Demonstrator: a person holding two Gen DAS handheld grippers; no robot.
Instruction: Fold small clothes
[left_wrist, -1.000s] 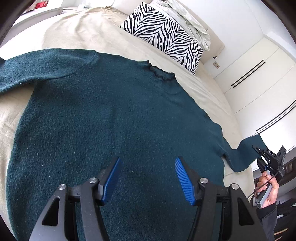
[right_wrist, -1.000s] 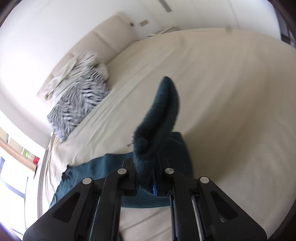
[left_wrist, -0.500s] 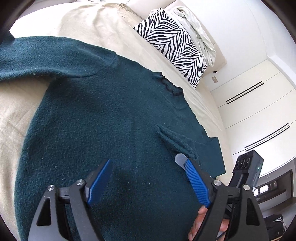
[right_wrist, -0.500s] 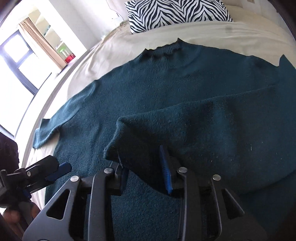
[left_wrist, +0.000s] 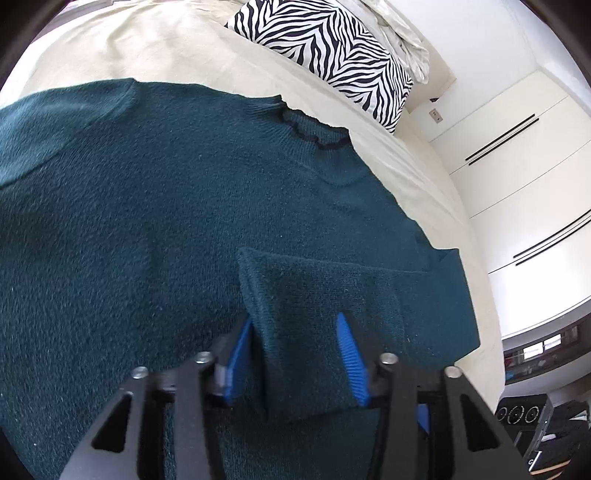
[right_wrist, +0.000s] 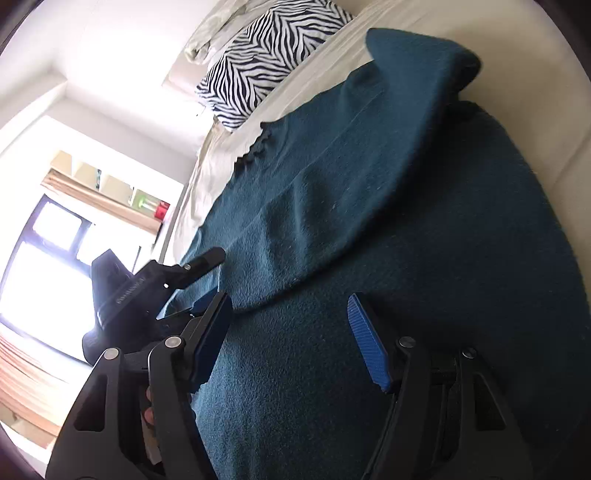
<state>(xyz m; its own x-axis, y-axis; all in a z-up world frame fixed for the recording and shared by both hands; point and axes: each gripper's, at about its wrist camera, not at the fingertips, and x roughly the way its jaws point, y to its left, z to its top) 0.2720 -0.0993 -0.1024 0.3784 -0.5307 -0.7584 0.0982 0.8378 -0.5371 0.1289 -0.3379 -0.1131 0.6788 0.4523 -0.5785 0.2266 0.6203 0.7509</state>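
A dark teal sweater lies flat on the beige bed, neck toward the pillow. One sleeve is folded across the body. Its cuff end lies between the blue pads of my left gripper, whose jaws are closing around it with some gap left. In the right wrist view the left gripper shows at the left, at the end of the folded sleeve. My right gripper hovers over the sweater's body, its jaws opening with nothing between them. A person's fingers show behind its left finger.
A zebra-striped pillow and crumpled pale bedding lie at the head of the bed. White wardrobe doors stand to the right of the bed. A bright window and shelves are on the other side.
The right gripper carried the sleeve over onto the sweater's body, let it go and opened. The left gripper moved right to the sleeve's end and its jaws narrowed around it.
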